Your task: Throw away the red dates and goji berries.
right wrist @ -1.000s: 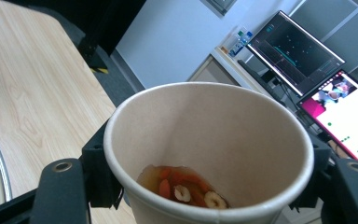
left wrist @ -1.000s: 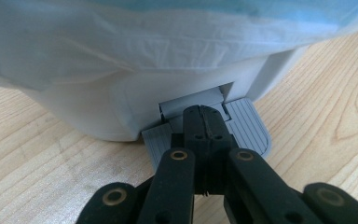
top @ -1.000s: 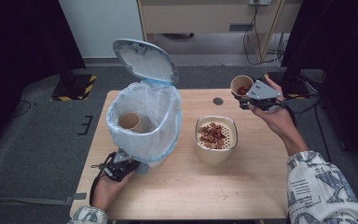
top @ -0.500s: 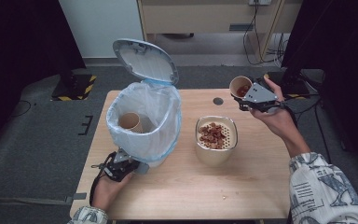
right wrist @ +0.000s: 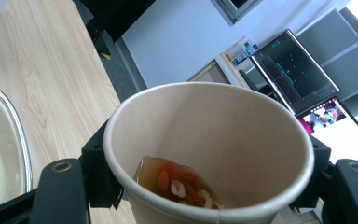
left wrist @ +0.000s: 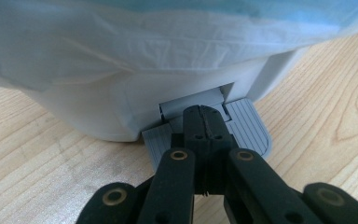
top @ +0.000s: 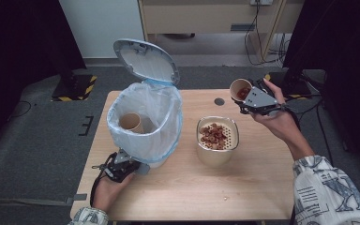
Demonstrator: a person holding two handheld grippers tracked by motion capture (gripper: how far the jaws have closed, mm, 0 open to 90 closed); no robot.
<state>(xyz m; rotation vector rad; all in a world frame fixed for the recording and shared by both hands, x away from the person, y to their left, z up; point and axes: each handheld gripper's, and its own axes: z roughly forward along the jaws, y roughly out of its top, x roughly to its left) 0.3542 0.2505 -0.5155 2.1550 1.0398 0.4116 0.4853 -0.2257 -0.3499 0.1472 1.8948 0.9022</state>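
1. Plainly, the paper cup sits clamped between the jaws of the right gripper, tilted, held above the table's far right part, just beyond the strainer bowl. Liquid with red and pale bits pools at its lower side.
2. Risk, as I judge it: the thin wall could buckle under the squeeze, or a quick tilt could send liquid past the strainer bowl onto the wooden table.
3. The left gripper, jaws shut with nothing between them, presses the grey pedal of the white bin, whose lid stands up. If the tips slide off the pedal, the lid could drop.
4. A second cup lies inside the bin's liner.
5. No brand, label or readable writing appears on the cup, bowl or bin; screens behind are too blurred to read.
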